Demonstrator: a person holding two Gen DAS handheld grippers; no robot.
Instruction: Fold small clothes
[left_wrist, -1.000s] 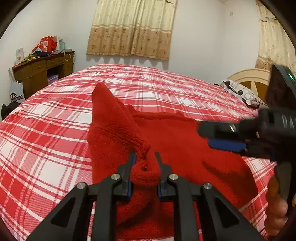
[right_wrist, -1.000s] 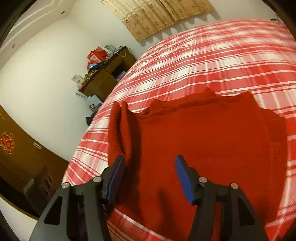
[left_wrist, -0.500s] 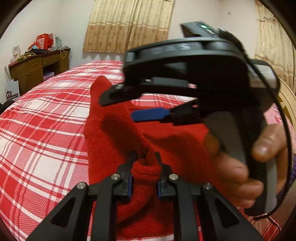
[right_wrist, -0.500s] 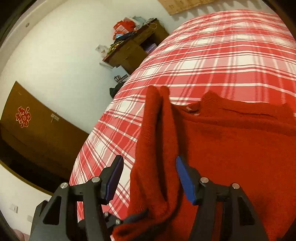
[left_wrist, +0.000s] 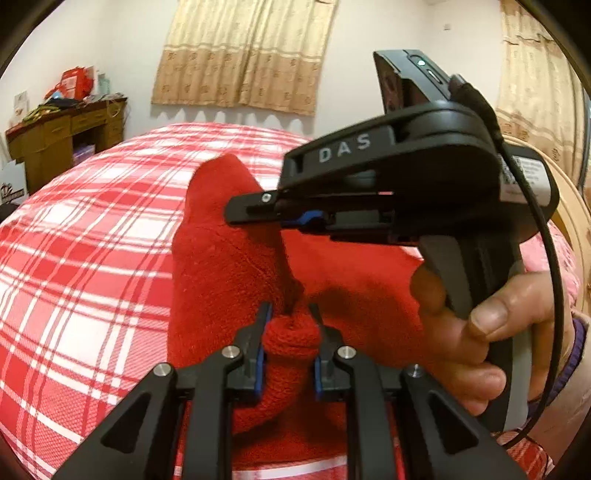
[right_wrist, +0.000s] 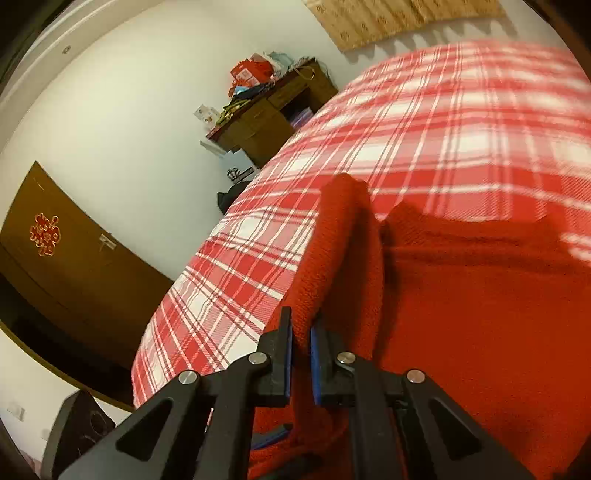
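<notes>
A: Where's the red knitted sweater (left_wrist: 229, 266)?
B: On the red-and-white plaid bed (left_wrist: 92, 236). Left tongs (left_wrist: 289, 328) clamp its rolled cuff (six o'clock); right tongs (right_wrist: 301, 343) pinch a fold.

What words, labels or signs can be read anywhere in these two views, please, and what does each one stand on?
"DAS": pale letters on the black body of the right tool, seen in the left wrist view.
White sticker on that tool's rear: print and code too small to read.
Red knot ornament on the brown door: a sign, no letters.
Boxes and papers on the desk: too blurred to read.
</notes>
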